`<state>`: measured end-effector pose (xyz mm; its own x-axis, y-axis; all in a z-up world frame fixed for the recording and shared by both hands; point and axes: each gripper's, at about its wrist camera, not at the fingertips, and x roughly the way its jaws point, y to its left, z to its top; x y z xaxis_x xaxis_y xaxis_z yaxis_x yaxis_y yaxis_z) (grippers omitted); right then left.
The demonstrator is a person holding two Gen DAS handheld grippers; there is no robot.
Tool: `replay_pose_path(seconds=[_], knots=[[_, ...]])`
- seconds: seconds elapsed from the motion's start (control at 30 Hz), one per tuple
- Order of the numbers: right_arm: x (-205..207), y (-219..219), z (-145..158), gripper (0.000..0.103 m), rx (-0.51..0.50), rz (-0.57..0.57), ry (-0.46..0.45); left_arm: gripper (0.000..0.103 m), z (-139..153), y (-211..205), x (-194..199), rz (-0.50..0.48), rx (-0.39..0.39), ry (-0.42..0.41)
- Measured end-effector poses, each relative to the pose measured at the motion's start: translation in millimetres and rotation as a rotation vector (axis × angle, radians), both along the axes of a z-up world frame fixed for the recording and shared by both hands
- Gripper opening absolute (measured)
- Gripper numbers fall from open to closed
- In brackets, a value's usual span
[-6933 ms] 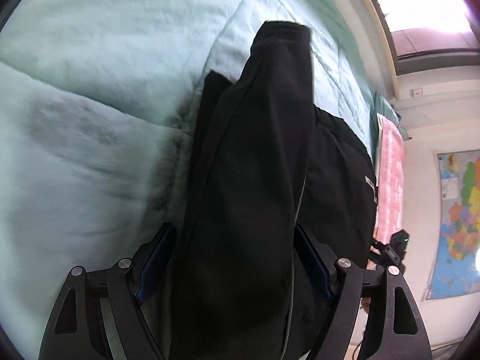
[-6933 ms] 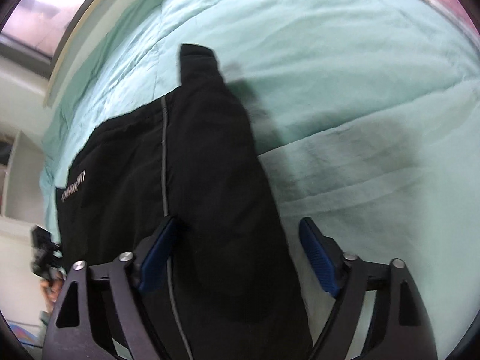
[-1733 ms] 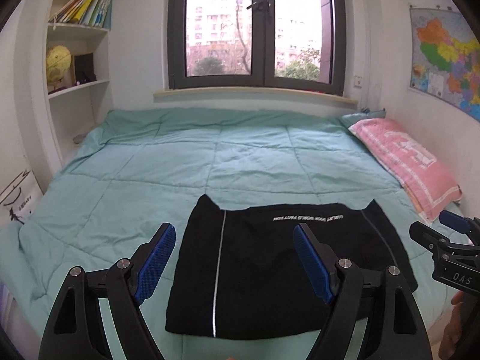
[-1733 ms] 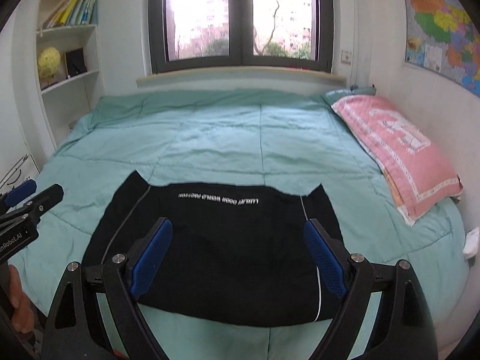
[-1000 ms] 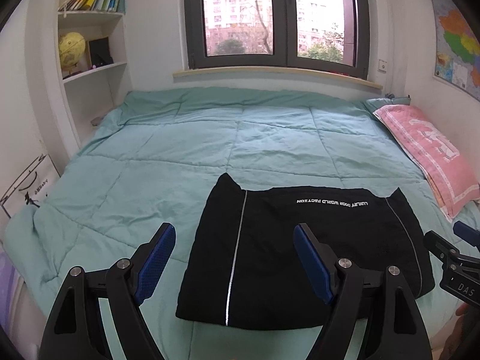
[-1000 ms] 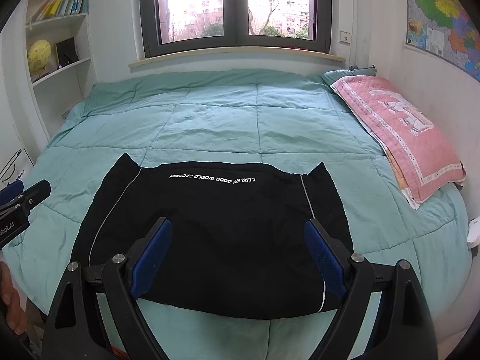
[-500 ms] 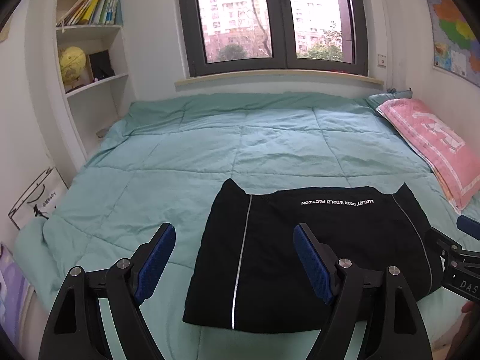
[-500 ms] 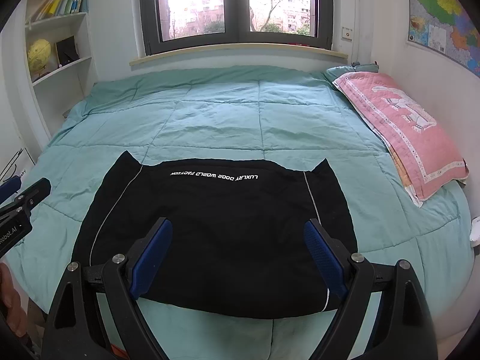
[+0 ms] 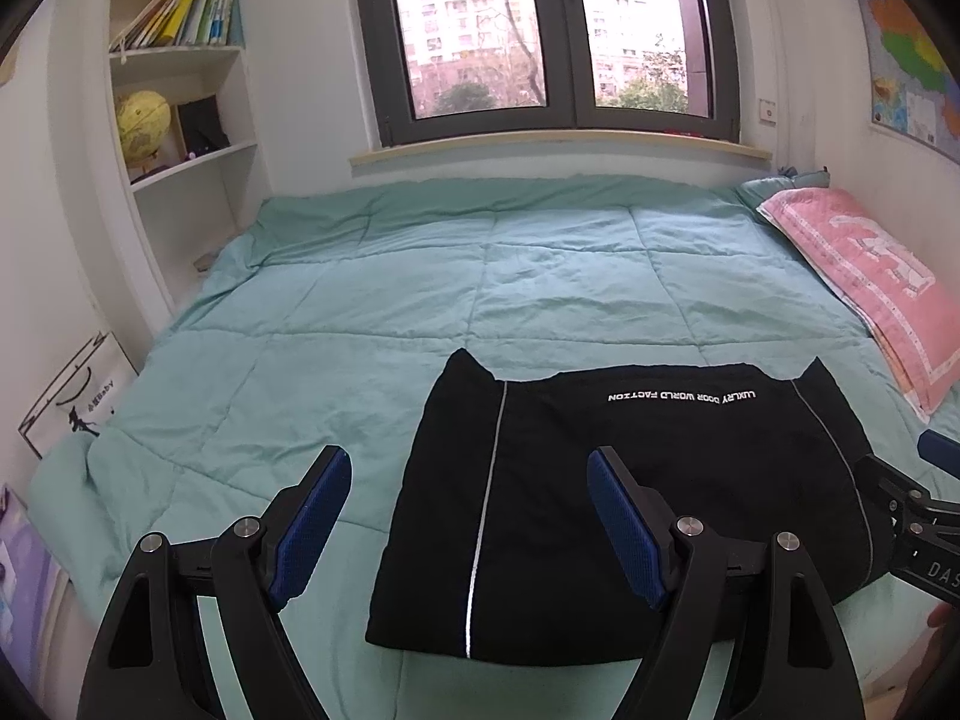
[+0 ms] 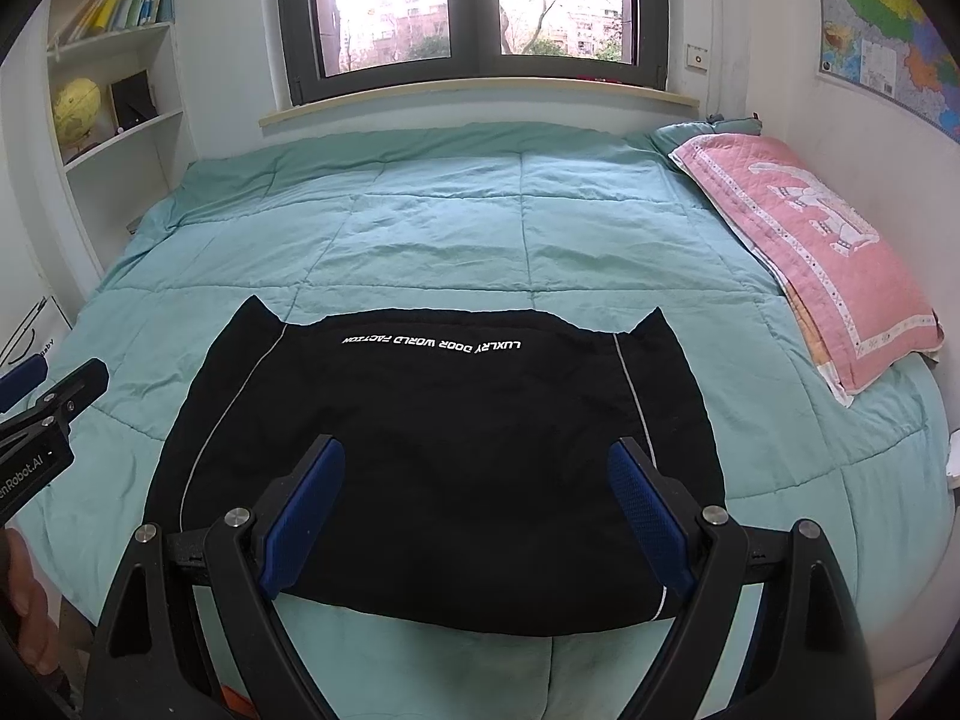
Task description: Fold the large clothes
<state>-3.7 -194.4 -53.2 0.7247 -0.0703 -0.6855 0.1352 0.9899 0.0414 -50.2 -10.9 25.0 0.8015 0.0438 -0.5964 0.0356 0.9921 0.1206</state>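
Note:
A black garment (image 9: pixel 630 492) with thin reflective stripes and white lettering lies folded flat in a neat rectangle near the front edge of the bed; it also shows in the right wrist view (image 10: pixel 444 450). My left gripper (image 9: pixel 468 516) is open and empty, held above and in front of the garment's left part. My right gripper (image 10: pixel 477 510) is open and empty, held back above the garment's near edge. Each gripper shows at the edge of the other's view, the right gripper (image 9: pixel 924 516) and the left gripper (image 10: pixel 42 408).
The bed is covered by a green quilt (image 9: pixel 480 276), also in the right wrist view (image 10: pixel 456 210). A pink pillow (image 10: pixel 810 252) lies at the right. A white bookshelf (image 9: pixel 174 120) with a yellow globe stands at the left. A window is at the back.
Both grippers were low over the garment with fabric between their fingers 6.9 s ago; now both are open, raised and pulled back. In the last second the views shifted only slightly.

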Motion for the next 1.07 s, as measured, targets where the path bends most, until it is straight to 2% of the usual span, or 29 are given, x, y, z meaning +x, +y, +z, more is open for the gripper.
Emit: replay_pose_path(seconds=[0.8,1.0,1.07], knots=[[8,0,-10,0.091,0.015,-0.002,0.022,0.082,-12,-6,9,-0.013,0.02,0.026],[16,-1,-15,0.091,0.017,0.004,0.035,0.082,-13,-6,10,-0.006,0.032,-0.014],[19,-1,-17,0.091,0.018,0.006,0.04,0.082,-15,-5,14,-0.004,0.038,-0.005]])
